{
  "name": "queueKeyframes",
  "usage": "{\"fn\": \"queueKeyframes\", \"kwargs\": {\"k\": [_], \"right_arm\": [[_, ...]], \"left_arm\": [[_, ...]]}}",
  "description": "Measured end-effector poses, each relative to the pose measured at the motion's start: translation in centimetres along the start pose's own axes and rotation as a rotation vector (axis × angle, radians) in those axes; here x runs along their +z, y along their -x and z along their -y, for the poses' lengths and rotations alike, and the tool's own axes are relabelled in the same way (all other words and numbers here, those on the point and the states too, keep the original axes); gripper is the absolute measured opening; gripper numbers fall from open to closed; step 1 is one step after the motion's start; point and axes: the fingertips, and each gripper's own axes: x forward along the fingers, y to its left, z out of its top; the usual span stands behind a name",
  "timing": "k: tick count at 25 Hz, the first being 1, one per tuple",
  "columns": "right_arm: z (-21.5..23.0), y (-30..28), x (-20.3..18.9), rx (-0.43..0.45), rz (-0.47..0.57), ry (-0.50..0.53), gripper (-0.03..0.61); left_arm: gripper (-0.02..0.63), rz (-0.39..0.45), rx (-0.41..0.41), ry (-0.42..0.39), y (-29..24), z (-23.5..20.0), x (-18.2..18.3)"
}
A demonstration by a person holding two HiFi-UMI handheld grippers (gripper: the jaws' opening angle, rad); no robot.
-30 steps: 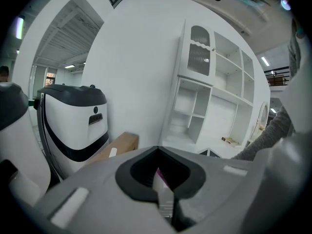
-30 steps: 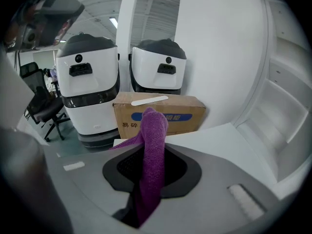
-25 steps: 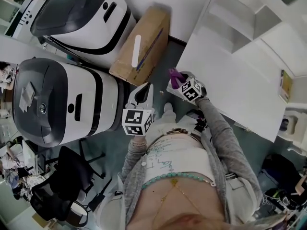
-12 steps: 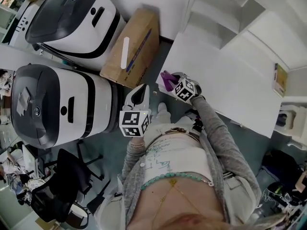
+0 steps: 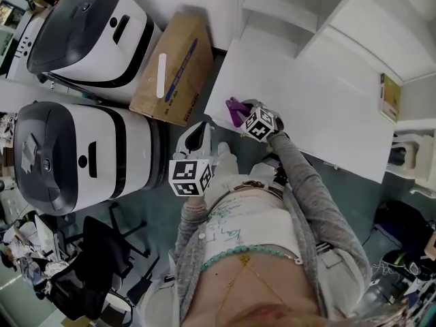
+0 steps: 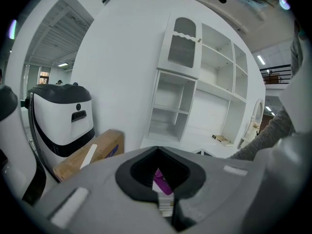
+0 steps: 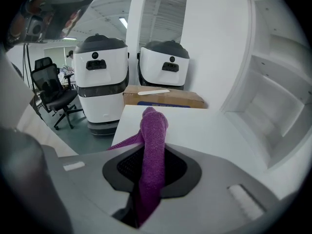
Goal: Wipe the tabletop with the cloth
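The right gripper's [image 7: 147, 182] jaws are clamped on the purple cloth [image 7: 153, 140], which rises out of them in a thick fold, with a thinner flap trailing off to the left. In the head view the cloth sits over the near left corner of the white table [image 5: 320, 107], close to its edge; whether it presses on the surface I cannot tell. The left gripper [image 5: 201, 131] has its jaws together with nothing between them, and it hangs off the table, in front of the person's body, pointing towards that same corner. A cardboard box [image 5: 170, 70] stands on the floor just beside the table's left end, with two white-and-dark machines [image 5: 82, 155] further left. A white shelf unit [image 5: 293, 5] stands at the table's far side
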Motion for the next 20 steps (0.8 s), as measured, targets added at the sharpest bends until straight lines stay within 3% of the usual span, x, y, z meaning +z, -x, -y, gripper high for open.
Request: {"fn": "queueKeyframes", "kwargs": {"k": [20], "right_arm": [[1.1,5.0,-6.8,-0.023,-0.041,-0.066,0.089]], "left_arm": [[0.000,-0.022,-0.162,-0.095,-3.1,8.3,0.9]]}}
